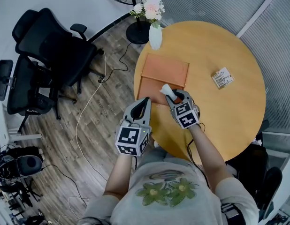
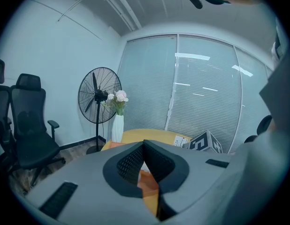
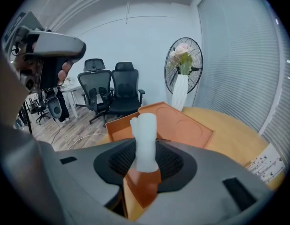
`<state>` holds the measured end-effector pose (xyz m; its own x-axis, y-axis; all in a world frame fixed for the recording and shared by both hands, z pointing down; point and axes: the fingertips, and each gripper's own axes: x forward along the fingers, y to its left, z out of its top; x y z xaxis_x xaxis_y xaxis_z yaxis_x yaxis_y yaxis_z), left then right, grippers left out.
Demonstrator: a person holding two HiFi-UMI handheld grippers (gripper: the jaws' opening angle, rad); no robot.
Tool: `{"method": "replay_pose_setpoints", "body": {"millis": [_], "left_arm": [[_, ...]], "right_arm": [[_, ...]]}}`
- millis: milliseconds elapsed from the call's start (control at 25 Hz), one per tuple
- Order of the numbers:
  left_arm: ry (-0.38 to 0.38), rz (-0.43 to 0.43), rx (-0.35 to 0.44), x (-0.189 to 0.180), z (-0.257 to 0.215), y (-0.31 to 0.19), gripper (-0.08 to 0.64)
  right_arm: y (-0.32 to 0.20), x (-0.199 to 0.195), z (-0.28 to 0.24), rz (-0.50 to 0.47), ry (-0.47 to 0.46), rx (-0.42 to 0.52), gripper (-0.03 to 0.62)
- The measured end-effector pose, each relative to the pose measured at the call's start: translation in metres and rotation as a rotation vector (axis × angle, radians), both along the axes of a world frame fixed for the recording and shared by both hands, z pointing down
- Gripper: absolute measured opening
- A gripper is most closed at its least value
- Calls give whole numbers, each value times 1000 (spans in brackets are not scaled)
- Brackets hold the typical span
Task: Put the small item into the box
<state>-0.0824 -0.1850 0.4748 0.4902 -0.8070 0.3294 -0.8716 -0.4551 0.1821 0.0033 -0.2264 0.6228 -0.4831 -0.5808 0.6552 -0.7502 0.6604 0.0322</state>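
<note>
White and tube-shaped, the small plastic-looking item (image 1: 166, 89) stands upright between the jaws of the right gripper (image 1: 178, 96), which are partly closed and pressing on its lower end, above the near half of the flat orange box (image 1: 164, 70) lying open on the round wooden table (image 1: 229, 116). The left gripper (image 1: 145, 101) has its jaws shut tip to tip with nothing between them. It sits at the table's edge just beside the box's near corner, and whether it touches the box cannot be told.

The hold looks the likeliest source of trouble. Most of the item rises clear of the pads, so a tilt of the wrist could make it swing or slide out early. The tray appears shallow and sits close to the table's rim — an item let go from too high might bounce out or roll to the floor. With nothing pinning the box, a knock from the descending jaws could push it across the table. The white vase of pink flowers (image 1: 155, 36) stands just past the box's far edge.
</note>
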Motion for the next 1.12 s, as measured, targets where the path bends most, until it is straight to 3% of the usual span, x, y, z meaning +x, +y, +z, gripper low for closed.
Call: {"method": "replay_pose_setpoints", "body": {"millis": [1120], "left_arm": [[-6,-2,-26,3,12,-8,2]], "right_arm": [[-8,-8,51,-104,132,-86,140]]}}
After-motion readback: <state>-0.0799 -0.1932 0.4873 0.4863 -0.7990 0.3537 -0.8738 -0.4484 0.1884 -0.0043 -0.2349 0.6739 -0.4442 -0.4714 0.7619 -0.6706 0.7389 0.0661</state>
